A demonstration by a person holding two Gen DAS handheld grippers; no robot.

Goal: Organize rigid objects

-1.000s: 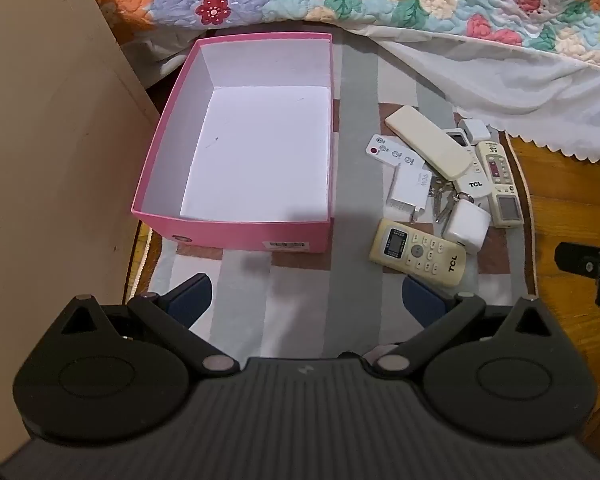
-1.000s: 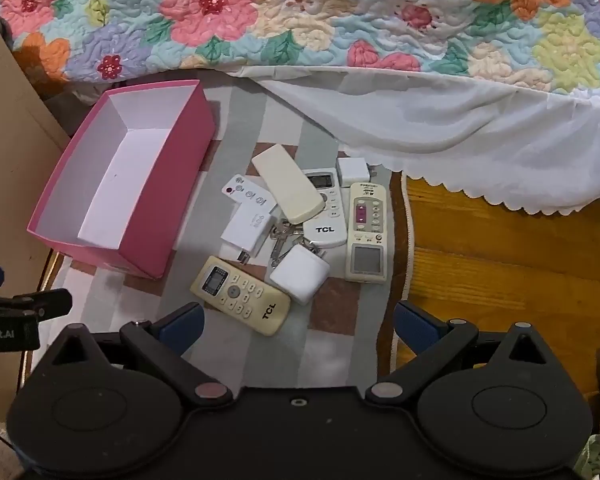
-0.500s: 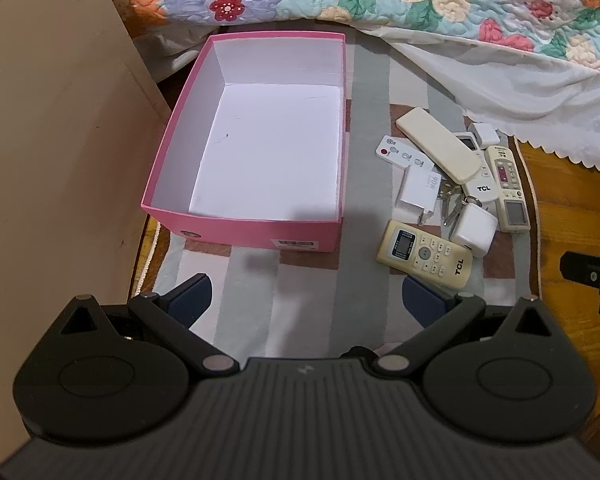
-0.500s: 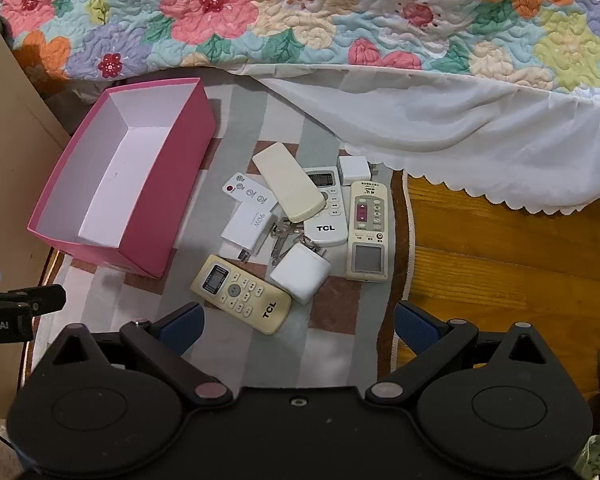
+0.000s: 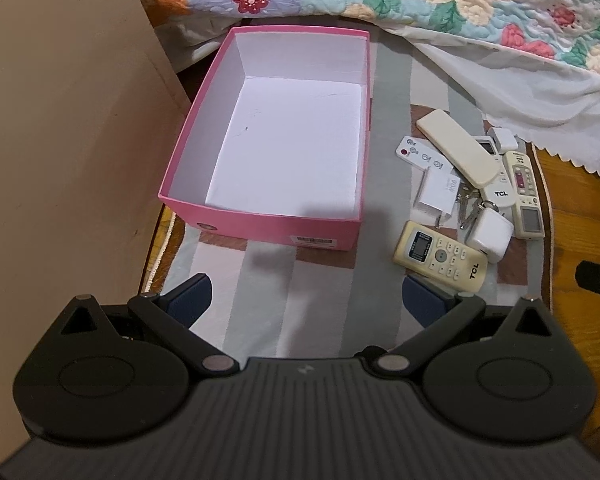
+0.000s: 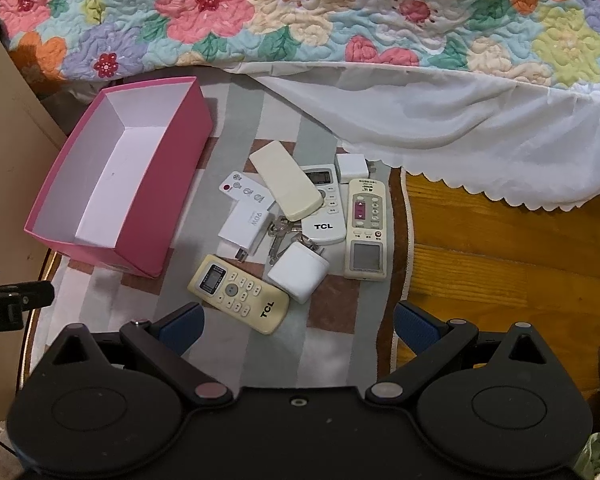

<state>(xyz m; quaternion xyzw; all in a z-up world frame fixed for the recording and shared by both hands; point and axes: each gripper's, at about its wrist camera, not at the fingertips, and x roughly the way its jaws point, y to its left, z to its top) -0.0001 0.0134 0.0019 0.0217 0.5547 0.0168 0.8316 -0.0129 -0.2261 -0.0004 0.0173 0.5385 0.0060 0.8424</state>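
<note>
Seen from the left wrist: pink box point(image 5: 260, 216) on a striped mat point(image 5: 260, 280), white inside and holding nothing, a barcode label on its near wall. Just right of the box, a cluster of small devices. Nearest in that cluster, a yellow TCL remote point(image 5: 440, 255); beyond it a white charger point(image 5: 490, 232) and a flat white adapter point(image 5: 438, 194). Left of the box, a tan board point(image 5: 60, 140) filling that side of the view. Left gripper point(image 5: 306, 294) over the mat in front of the box, blue pads spread wide, nothing between them.

Seen from the right wrist only: the whole cluster face on. A cream remote point(image 6: 286, 184) lying across a white TCL remote point(image 6: 325, 216), keys point(image 6: 281, 236) touching the charger, a grey remote with a pink panel point(image 6: 366, 228) farthest from the box, a small white cube point(image 6: 350, 166) behind it, a thin card remote point(image 6: 246, 192) closest to the box. Right gripper point(image 6: 296, 322) hanging above the mat near the yellow remote, opened wide and holding nothing.

Behind the box, a floral quilt point(image 6: 300, 12) with a white scalloped skirt point(image 6: 480, 140). Beyond the mat on the side away from the box, bare wooden floor point(image 6: 500, 248).
</note>
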